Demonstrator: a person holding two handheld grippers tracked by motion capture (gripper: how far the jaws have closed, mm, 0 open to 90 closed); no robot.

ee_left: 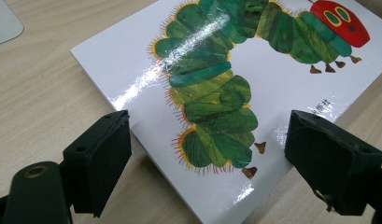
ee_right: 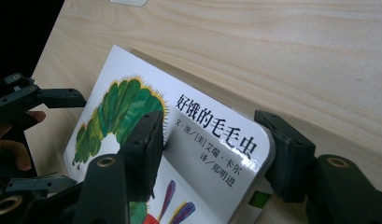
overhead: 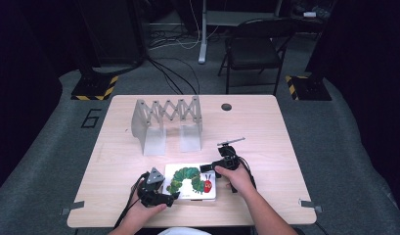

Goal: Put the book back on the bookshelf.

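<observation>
A white board book [overhead: 191, 182] with a green caterpillar on its cover lies flat near the table's front edge. My left gripper [overhead: 172, 197] sits at the book's front left corner. In the left gripper view its jaws [ee_left: 216, 156] stand wide apart with that corner of the book [ee_left: 216, 88] between them, untouched. My right gripper [overhead: 211, 169] is at the book's far right corner. In the right gripper view [ee_right: 212, 144] one jaw hovers over the cover [ee_right: 202, 140] and the other stands beside the edge, without pressing.
A grey folding accordion rack [overhead: 167, 122] stands at the back of the wooden table [overhead: 266, 127]. A small grey rod-like part [overhead: 231, 142] lies just behind the right gripper. A round hole [overhead: 226, 106] is near the far edge. A folding chair [overhead: 254, 46] stands beyond.
</observation>
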